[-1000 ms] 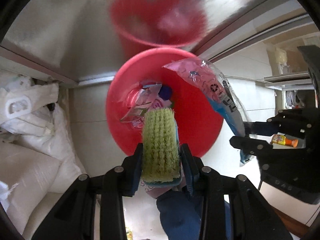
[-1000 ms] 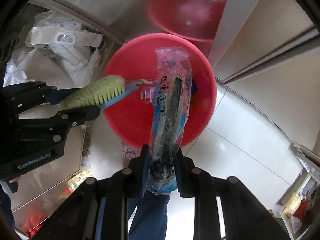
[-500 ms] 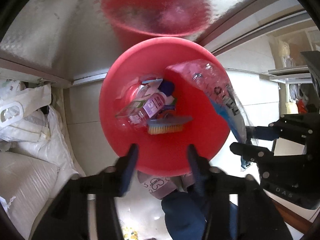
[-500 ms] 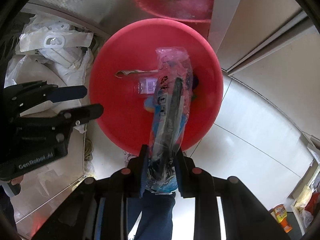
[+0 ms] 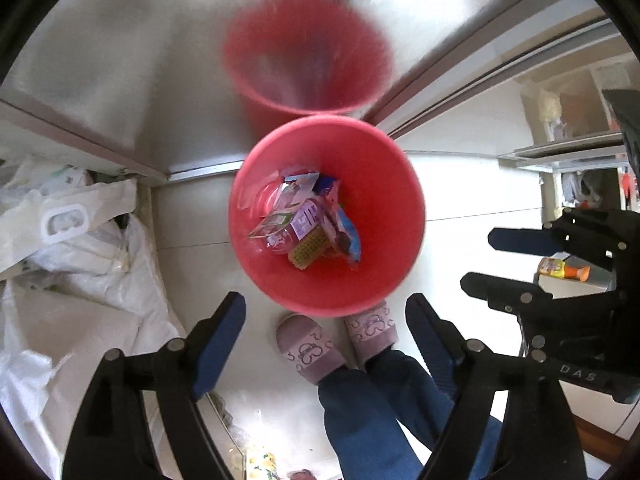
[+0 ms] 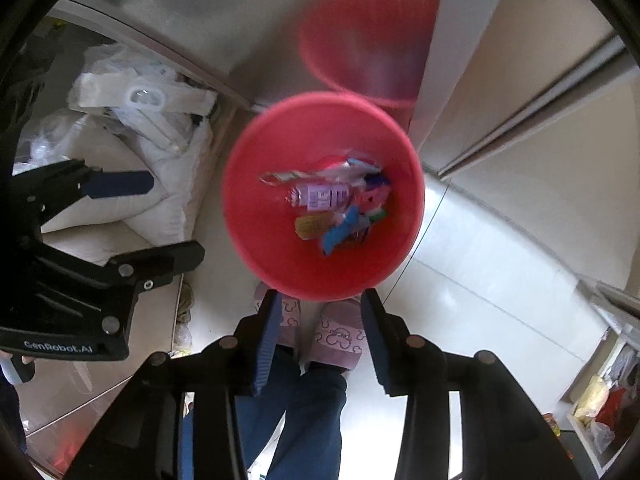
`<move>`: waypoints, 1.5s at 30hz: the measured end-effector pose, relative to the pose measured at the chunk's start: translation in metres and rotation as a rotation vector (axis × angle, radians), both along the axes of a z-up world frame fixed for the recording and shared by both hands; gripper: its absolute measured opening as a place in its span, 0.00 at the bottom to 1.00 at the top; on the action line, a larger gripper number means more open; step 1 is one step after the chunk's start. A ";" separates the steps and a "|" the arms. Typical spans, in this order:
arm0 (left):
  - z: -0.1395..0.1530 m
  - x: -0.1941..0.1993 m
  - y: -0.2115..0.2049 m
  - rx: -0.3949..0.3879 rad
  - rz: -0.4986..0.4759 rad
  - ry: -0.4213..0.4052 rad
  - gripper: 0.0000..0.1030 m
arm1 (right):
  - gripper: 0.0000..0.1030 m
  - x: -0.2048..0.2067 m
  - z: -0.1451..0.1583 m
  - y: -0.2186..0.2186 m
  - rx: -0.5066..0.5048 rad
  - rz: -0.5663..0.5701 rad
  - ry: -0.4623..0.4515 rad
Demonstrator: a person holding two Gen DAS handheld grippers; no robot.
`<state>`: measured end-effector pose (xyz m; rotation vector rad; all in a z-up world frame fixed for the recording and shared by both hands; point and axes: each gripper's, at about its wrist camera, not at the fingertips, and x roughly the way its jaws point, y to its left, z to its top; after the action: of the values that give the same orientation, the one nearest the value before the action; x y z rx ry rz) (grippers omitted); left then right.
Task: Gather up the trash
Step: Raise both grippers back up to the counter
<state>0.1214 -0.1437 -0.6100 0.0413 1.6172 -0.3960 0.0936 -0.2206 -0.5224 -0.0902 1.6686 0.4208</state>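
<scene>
Both drops look done: the left gripper [image 5: 326,320] stands wide and empty, the right gripper [image 6: 320,320] narrower and empty, both having just been opening. The trash [image 5: 310,220] lies in the red bin [image 5: 384,280] below, by the person's slippers [image 5: 308,350]. Next means finding more litter. Pale tiled floor [image 6: 480,280]; white sacks [image 5: 100,272]; steel cabinet [image 5: 140,80] behind.

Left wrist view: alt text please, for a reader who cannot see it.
A red bin on a pale tiled floor holds wrappers, a small bottle and a scrub brush. The left hand-held gripper is open and empty above it, over a person's patterned slippers.
</scene>
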 end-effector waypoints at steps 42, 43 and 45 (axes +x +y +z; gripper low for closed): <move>0.496 0.011 0.084 0.099 0.254 -0.560 0.86 | 0.82 0.031 0.445 0.034 0.141 0.108 -0.630; 0.499 0.020 0.091 0.097 0.262 -0.568 0.87 | 0.84 0.037 0.445 0.037 0.150 0.104 -0.631; 0.506 0.037 0.103 0.107 0.268 -0.584 0.89 | 0.90 0.049 0.446 0.044 0.163 0.099 -0.631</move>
<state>0.1585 -0.0405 -0.1045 0.0177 1.0452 -0.0736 0.1427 -0.1770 -0.0762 -0.1666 1.0089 0.5362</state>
